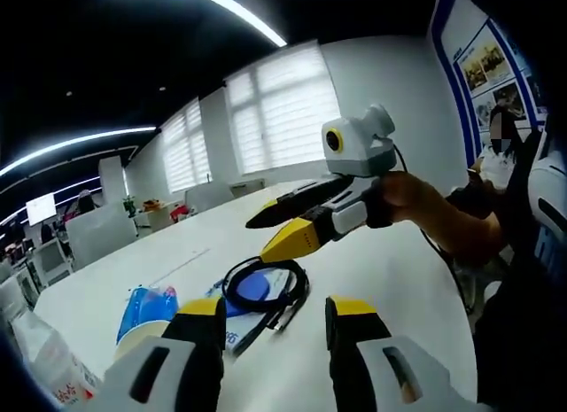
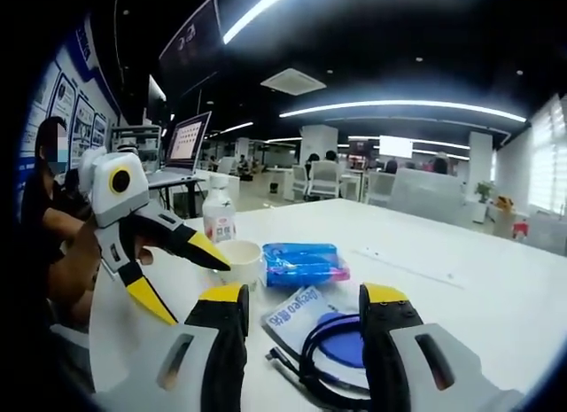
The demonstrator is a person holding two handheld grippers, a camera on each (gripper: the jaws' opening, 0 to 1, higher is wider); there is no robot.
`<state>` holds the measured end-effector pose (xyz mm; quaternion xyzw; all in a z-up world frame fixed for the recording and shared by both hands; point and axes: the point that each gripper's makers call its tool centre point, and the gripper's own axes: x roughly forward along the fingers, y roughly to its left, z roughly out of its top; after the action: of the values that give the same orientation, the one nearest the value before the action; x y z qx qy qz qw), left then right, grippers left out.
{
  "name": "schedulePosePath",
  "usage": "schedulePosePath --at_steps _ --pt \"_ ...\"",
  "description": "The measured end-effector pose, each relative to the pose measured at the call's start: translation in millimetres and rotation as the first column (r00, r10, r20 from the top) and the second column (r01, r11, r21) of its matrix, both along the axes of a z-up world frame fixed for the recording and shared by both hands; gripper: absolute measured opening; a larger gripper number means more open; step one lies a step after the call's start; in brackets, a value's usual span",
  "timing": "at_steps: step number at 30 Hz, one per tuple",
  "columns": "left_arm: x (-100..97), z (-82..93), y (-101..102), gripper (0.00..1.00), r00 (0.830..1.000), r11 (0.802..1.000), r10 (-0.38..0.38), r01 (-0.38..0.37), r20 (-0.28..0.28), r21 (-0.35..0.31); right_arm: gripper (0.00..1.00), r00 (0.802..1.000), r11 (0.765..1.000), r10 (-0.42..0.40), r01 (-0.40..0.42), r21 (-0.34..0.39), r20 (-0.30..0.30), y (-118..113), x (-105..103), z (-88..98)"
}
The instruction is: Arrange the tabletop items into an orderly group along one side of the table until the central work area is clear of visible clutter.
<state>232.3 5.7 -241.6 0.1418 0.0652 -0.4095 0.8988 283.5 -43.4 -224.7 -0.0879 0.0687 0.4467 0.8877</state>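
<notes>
Several loose items lie just ahead of both grippers: a coiled black cable (image 2: 332, 363) on a blue-printed pouch (image 2: 301, 313), with a blue tissue pack (image 2: 303, 263), paper cup (image 2: 239, 260) and small bottle (image 2: 218, 215) beyond. Right gripper (image 2: 303, 316) is spread and empty, straddling the cable; left gripper (image 1: 270, 319) likewise gapes open. Best pinch the whole coil, probably at its bundled side, so no loop trails.

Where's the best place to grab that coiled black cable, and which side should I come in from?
Grip the cable on the near arc of its coil, where the turns bunch into one strand, probably coming from above with the right tongs, which already straddle it open. It lies flat on a blue packet, so a low side approach would likely catch the packet too.
</notes>
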Motion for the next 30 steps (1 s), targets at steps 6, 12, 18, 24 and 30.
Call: schedulePosePath --at_steps 6,12,18,24,30 --pt "3.8 -3.3 -4 0.43 1.000 1.000 0.000 0.000 -0.003 0.011 0.47 1.000 1.000 -0.017 0.017 -0.003 -0.007 -8 2 -0.6" --pt "7.2 -7.5 -9 0.43 1.000 1.000 0.002 -0.001 -0.013 0.017 0.47 1.000 1.000 -0.028 0.028 -0.005 -0.006 -13 3 -1.6" --pt "3.3 -8.3 -16 0.43 1.000 1.000 -0.004 0.004 -0.015 0.018 0.47 0.999 0.999 -0.037 0.037 -0.006 -0.007 -19 5 -2.7" --pt "5.7 -7.4 -19 0.42 1.000 1.000 -0.001 0.001 -0.019 0.017 0.47 0.999 0.999 -0.051 0.051 -0.009 -0.008 -25 10 -4.4" --pt "9.0 -10.3 -23 0.42 1.000 1.000 0.002 -0.002 -0.027 0.020 0.46 0.998 0.998 -0.062 0.062 -0.014 -0.011 -31 11 -6.9"
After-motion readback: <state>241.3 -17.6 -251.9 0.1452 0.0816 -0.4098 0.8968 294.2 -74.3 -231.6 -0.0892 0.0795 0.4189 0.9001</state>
